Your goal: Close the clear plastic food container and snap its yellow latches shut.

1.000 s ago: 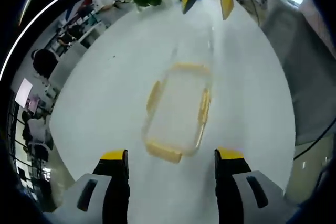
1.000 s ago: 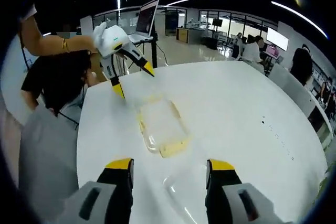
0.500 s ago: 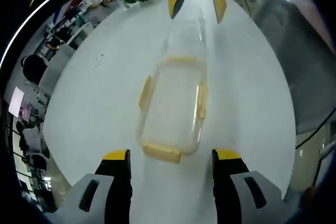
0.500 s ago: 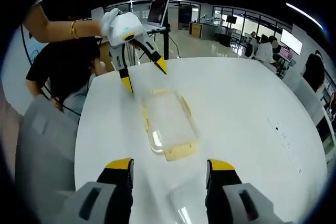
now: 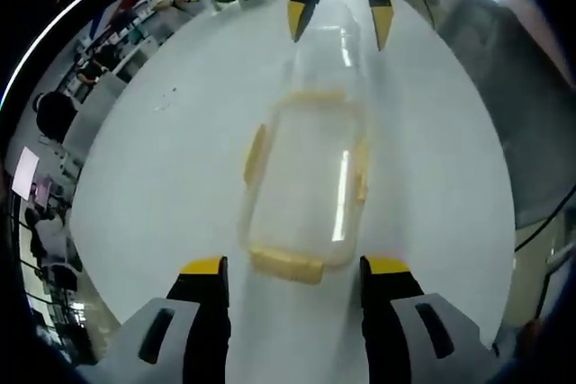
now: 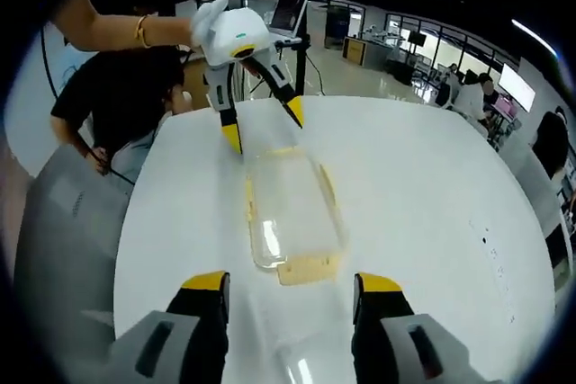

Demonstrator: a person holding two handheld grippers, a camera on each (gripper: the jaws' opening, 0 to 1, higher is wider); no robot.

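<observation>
Round white table (image 5: 162,177) in an open office, left gripper (image 5: 292,267) with yellow-tipped jaws spread wide just short of the clear rectangular plastic food container (image 5: 306,182) with yellow latches (image 5: 286,264) lying mid-table, and the right gripper (image 6: 290,283) facing it, jaws wide too.

No legible text, labels, brands or numbers in either view. Screens in the background, a laptop (image 6: 297,6) and wall monitors (image 6: 515,87), are too small and blurred to read.
</observation>
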